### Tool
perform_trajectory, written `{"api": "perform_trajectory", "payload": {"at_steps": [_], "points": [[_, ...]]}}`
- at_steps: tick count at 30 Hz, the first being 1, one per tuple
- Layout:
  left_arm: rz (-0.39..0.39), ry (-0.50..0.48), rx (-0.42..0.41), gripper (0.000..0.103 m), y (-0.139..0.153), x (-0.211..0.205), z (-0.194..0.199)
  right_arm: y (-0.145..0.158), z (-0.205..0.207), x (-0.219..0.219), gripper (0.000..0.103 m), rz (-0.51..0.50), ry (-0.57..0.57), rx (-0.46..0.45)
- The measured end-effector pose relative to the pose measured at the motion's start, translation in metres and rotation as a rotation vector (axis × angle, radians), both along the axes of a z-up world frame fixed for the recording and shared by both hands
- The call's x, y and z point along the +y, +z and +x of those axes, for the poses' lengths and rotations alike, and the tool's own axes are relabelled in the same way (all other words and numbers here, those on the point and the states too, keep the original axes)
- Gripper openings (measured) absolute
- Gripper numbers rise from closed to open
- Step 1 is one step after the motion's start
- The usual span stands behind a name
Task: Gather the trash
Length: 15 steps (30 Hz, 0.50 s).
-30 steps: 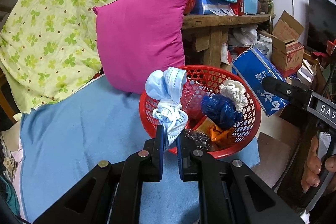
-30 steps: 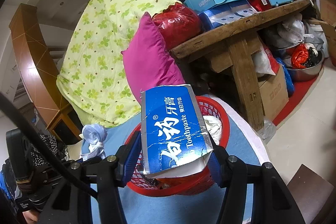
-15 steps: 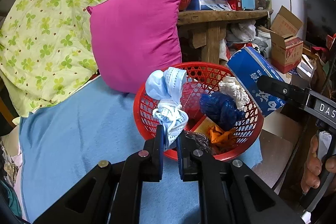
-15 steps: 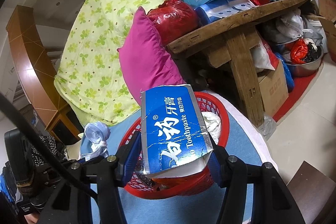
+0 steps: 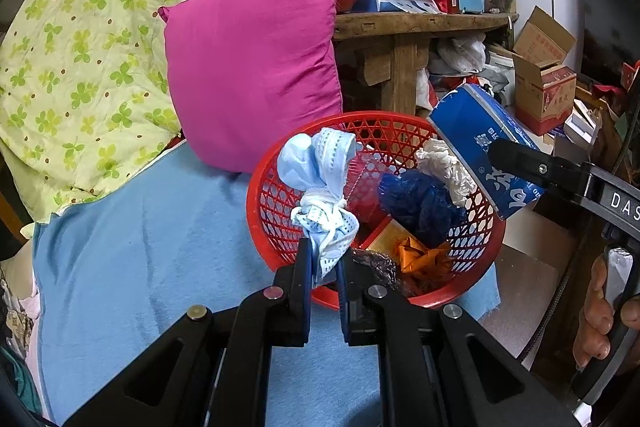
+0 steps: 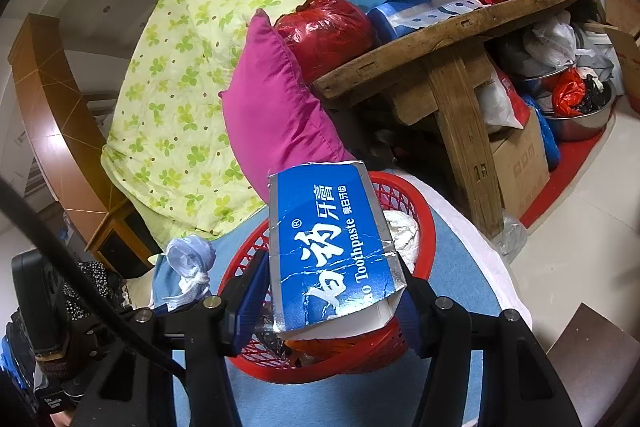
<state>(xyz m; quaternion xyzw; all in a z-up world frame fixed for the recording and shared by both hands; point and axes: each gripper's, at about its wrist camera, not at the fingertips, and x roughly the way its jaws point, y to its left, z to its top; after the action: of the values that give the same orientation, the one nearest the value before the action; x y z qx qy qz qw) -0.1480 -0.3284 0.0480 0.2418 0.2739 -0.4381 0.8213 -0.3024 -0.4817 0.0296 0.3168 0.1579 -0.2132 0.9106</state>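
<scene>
Cluttered storeroom, with a round red plastic mesh basket [image 5: 276, 195] sitting on a blue cloth-covered surface [image 5: 140, 247]. The left gripper [image 5: 325, 267] is clamped on a knotted light-blue face mask [image 5: 320, 179] above the near rim. The right gripper [image 6: 332, 287] squeezes a blue cardboard toothpaste box [image 6: 332, 243] over the far side. I'd get both fully over the opening before letting go, so nothing catches the rim.

Basket [image 6: 420, 227] interior mostly hidden behind toothpaste box [image 6: 332, 251].
</scene>
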Motion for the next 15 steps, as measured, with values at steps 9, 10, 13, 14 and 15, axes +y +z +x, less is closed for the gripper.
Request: {"api": "perform_trajectory", "payload": {"at_steps": [9,10,13,14,15], "points": [[0.01,-0.004,0.012,0.013,-0.004,-0.006,0.004,-0.002,0.001,-0.002,0.062,0.006,-0.004,0.0],[0.01,-0.005,0.017,0.012,-0.004,-0.006,0.005,-0.003,0.002,-0.002,0.062,0.005,-0.005,0.0],[0.006,-0.011,0.046,0.013,-0.006,-0.008,0.01,-0.003,0.003,-0.004,0.062,0.005,-0.011,0.0],[0.006,-0.013,0.051,0.013,-0.006,-0.009,0.011,-0.004,0.004,-0.006,0.062,0.007,-0.012,0.0],[0.005,-0.018,0.059,0.012,-0.007,-0.01,0.013,-0.004,0.005,-0.008,0.062,0.011,-0.013,0.0]]}}
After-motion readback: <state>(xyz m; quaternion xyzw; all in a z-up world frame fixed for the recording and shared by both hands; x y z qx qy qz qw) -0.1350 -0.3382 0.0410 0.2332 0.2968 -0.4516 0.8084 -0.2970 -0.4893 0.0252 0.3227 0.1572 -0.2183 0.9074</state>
